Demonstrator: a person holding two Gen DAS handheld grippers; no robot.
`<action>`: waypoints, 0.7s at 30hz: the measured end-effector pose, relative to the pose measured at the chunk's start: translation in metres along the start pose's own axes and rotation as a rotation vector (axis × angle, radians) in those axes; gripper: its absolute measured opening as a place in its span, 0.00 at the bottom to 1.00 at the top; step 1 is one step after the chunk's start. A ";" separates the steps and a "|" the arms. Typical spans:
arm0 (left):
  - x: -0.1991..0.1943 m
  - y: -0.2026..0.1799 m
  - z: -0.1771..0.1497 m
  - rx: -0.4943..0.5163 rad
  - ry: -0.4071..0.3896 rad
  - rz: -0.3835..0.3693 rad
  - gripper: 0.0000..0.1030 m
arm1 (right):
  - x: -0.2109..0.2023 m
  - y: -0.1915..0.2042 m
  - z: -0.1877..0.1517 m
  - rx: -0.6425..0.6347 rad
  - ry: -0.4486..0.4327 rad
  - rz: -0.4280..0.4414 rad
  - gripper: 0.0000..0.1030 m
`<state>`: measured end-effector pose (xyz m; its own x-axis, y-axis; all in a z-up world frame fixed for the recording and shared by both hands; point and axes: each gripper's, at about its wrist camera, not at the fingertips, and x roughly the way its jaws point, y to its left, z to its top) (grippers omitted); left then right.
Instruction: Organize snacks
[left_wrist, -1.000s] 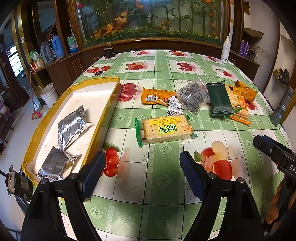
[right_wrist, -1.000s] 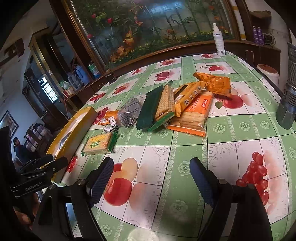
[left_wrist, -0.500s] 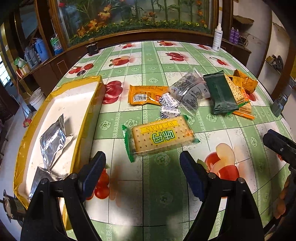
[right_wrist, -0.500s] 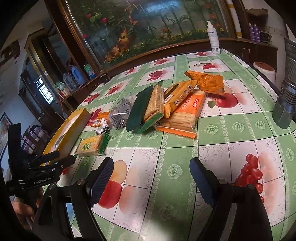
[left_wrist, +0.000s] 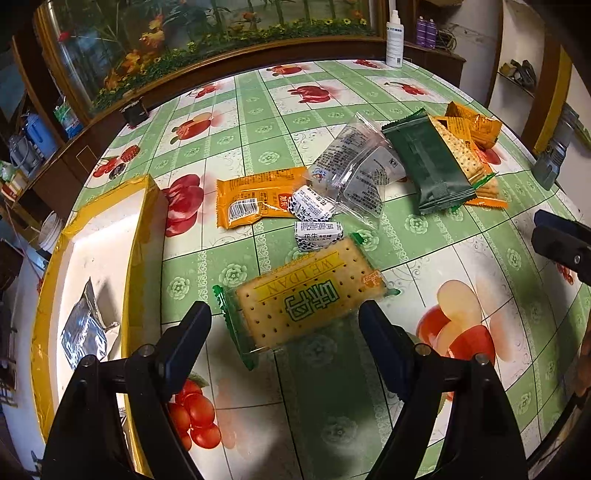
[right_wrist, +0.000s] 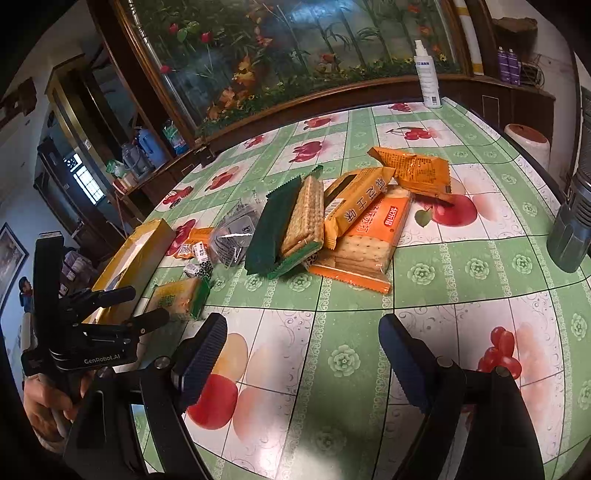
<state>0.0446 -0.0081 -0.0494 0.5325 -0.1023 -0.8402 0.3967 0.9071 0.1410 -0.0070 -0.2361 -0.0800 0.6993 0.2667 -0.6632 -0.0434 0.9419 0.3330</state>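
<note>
While both tools stand apart, the left tool (left_wrist: 284, 325) straddles the cracker pack (left_wrist: 306, 295) beside the tray (left_wrist: 136, 236).

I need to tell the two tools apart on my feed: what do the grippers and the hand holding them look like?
Both look alike. The left gripper and right gripper have black angular arms with silver bolt heads and dark blue ribbed pads. White "GenRobot.AI" lettering marks the left one's black body. The bare hand gripping it shows no sleeve.
</note>
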 end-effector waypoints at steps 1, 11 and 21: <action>0.002 0.000 0.001 0.015 0.002 -0.004 0.80 | 0.001 0.001 0.002 -0.004 -0.002 0.002 0.84; 0.022 0.003 0.010 0.118 0.038 0.008 0.80 | 0.035 0.039 0.041 -0.126 -0.015 -0.038 0.84; 0.021 0.020 0.024 0.053 0.019 -0.069 0.80 | 0.081 0.068 0.064 -0.245 0.011 -0.150 0.84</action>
<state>0.0820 -0.0020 -0.0520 0.4884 -0.1557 -0.8586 0.4717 0.8749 0.1096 0.0927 -0.1634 -0.0680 0.7032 0.1217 -0.7005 -0.1125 0.9919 0.0594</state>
